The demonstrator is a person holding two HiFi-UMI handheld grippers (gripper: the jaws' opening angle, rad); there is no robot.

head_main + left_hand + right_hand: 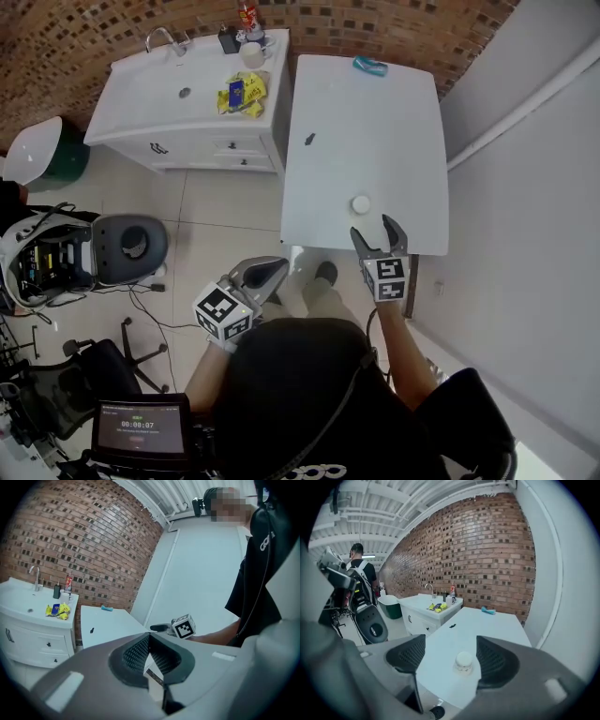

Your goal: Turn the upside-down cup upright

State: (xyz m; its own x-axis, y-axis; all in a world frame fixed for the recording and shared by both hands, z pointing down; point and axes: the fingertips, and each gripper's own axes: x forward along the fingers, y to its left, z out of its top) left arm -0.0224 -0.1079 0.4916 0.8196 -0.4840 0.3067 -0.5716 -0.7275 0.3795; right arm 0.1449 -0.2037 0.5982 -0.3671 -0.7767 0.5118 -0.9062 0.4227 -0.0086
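Here the small white cup (361, 203) stands on the long white rectangular worktop (366, 112), close to its near edge and somewhat toward the right side. Its flat closed end seems to face up and the wider rim to sit on the surface, so it looks mouth-down. The right gripper (374, 228) hovers at that near edge, just on the person's side of the cup and apart from it. In the right gripper view its dark mesh-faced fingers (410, 656) are spread wide. The cup shows in the gap between them, but farther out, and neither pad touches it, so the gripper holds nothing. The left gripper (277, 267) hangs off the worktop to the left, over the pale tiled floor (216, 202) and near the person's knees. In the left gripper view its fingers (136, 651) meet at the tips, clenched on nothing. Farther along the worktop lies a small black object (309, 139), and at the far end, by the brick wall (375, 28), a small turquoise item (369, 66). A white sink cabinet (159, 94) stands left of the worktop, with yellow packets (242, 94) on it
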